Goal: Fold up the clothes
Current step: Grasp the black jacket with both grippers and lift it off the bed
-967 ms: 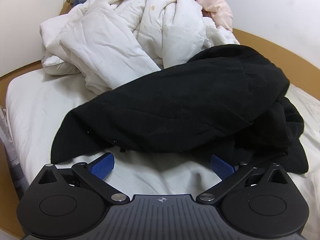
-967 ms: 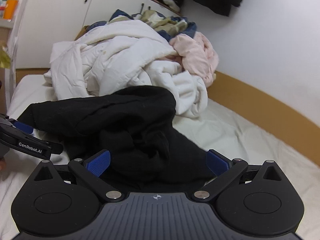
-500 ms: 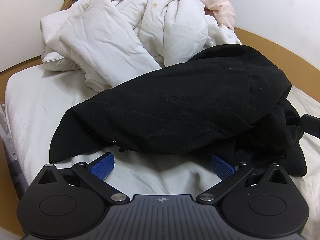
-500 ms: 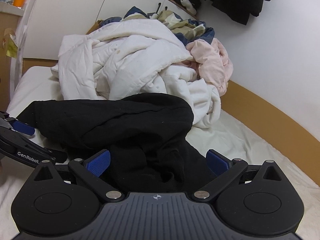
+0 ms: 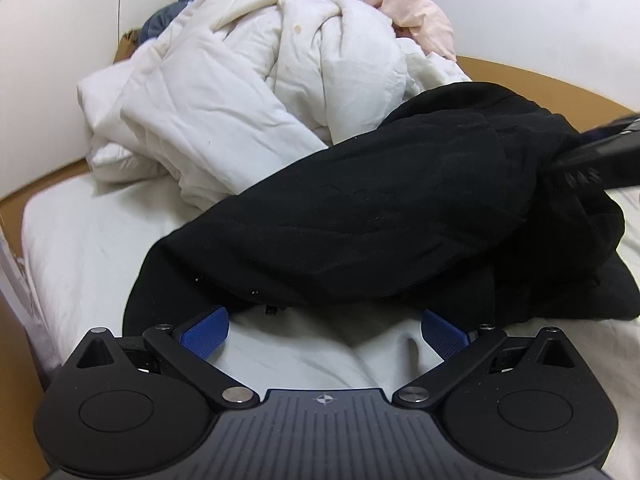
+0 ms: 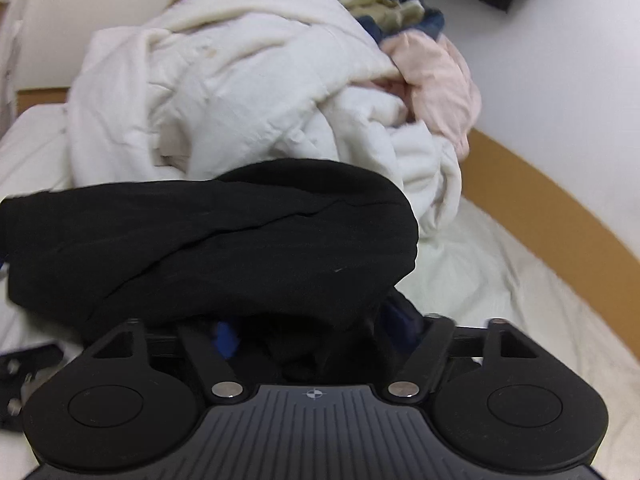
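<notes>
1. In the left wrist view, the left claw is released: its two blue pads stand wide apart, low over the white bed sheet.
2. The black garment lies crumpled on the bed, just in front of this claw. Its near hem is just beyond the pads, and I cannot tell if it touches them.
3. Behind the garment, a white duvet is piled up, and the black cloth leans against it. A pink cloth sits at the top right of the pile.
4. At the right edge of the same view, a blurred dark part of the right claw reaches into the right end of the garment.
5. In the right wrist view, the right claw is pushed into the black garment. Black cloth fills the gap between its fingers and covers most of the blue pads. The fingers look closer together than on the other claw, but I cannot tell if they really clench the cloth.
6. The garment bulges up in a big fold just above this claw. Behind it are the white duvet and the pink cloth.
7. A brown bed frame runs along the white wall at the right.
</notes>
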Motion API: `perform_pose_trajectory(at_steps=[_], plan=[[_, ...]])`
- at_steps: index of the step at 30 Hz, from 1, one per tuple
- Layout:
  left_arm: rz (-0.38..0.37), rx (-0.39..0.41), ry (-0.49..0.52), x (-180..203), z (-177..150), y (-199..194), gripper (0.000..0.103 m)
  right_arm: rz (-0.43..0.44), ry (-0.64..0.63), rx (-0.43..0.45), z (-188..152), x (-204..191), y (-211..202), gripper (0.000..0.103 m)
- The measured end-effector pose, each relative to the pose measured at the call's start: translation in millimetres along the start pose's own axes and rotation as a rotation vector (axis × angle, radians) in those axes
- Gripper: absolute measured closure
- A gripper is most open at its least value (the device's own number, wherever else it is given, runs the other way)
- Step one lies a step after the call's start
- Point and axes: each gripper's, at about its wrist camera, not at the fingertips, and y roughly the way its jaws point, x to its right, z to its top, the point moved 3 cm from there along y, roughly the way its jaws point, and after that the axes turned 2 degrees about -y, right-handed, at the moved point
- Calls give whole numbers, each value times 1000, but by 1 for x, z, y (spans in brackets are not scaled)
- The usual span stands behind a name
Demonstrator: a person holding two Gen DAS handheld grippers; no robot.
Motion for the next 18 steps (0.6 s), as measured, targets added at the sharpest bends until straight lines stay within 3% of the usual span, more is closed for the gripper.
perform_pose_trajectory(at_steps=[1, 2, 4, 9, 13, 18], plan=[[1, 1, -5, 0, 1, 1, 1, 18, 53, -6, 3, 6, 5, 71], [11, 5, -6, 0, 2, 2, 1, 36, 107, -10, 6, 11, 10, 82], [33, 25, 0, 1, 5, 2, 1, 65, 223, 25, 11, 22, 9, 90], [46, 47, -5, 2, 9, 1, 1, 13, 266, 165, 31, 36, -24, 98], [8, 52, -26, 8, 9, -1, 1, -79, 298, 274, 47, 59, -57, 99], [-74, 158, 28, 26, 8, -18, 1, -210, 339, 352, 49, 93, -96, 100]])
